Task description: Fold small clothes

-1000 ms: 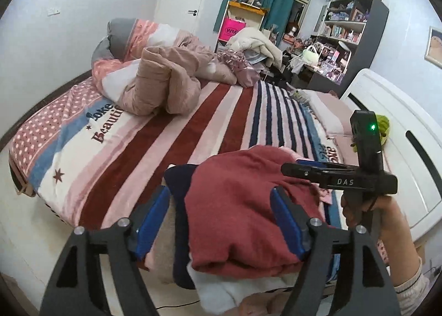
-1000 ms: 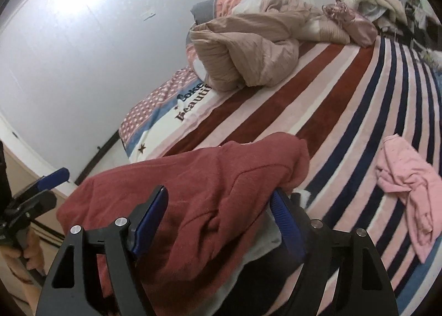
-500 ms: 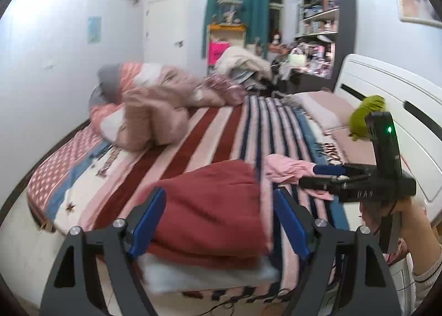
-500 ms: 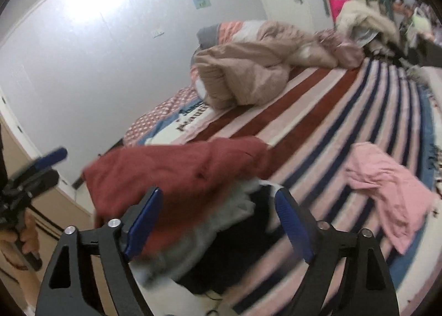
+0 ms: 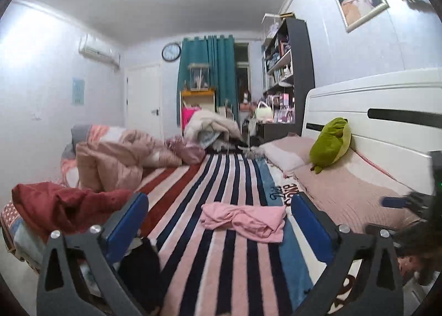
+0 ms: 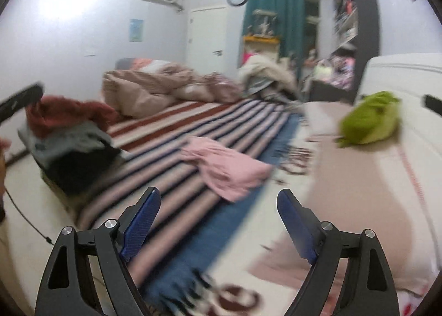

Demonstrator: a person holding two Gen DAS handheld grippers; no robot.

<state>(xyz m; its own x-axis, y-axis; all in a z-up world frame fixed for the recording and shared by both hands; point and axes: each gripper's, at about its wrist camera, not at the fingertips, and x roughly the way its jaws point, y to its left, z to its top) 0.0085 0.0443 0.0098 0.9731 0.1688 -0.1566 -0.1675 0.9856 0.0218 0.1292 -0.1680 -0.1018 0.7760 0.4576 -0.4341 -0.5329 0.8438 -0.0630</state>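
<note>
A crumpled pink garment [image 5: 244,219] lies unfolded on the striped blanket [image 5: 221,178], mid-bed; it also shows in the right wrist view [image 6: 226,164]. A pile of clothes with a red garment [image 5: 60,205] on top sits at the bed's left corner, seen too in the right wrist view [image 6: 66,114]. My left gripper [image 5: 218,211] is open and empty, just short of the pink garment. My right gripper [image 6: 218,205] is open and empty, held above the bed's near edge, the pink garment ahead of it.
A rumpled beige duvet [image 5: 116,158] lies at the far left of the bed. A green plush toy [image 5: 331,145] rests on a pink pillow [image 5: 353,189] by the white headboard [image 5: 386,111]. Shelves and clutter stand beyond the bed.
Both grippers swung right, away from the clothes pile and the red garment, and now face the pink garment. Both stay open.
</note>
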